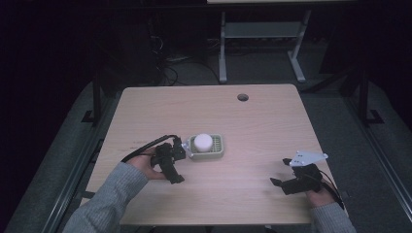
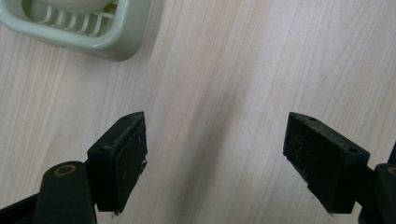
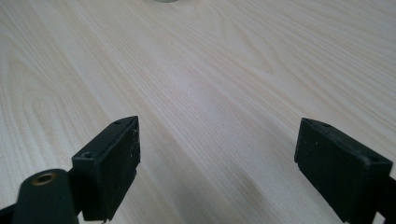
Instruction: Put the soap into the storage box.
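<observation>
Tray [image 1: 218,151] lies long axis left-right, ball [image 1: 203,141] inside

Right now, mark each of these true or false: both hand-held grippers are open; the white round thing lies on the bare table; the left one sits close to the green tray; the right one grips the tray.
1. Both are open. True: the left hand-held gripper and the right hand-held gripper each show jaws wide apart over bare wood.
2. False: the white round object sits in the green tray.
3. True: the tray lies just beyond the left one.
4. False: the right one holds nothing, well away from the tray.
</observation>
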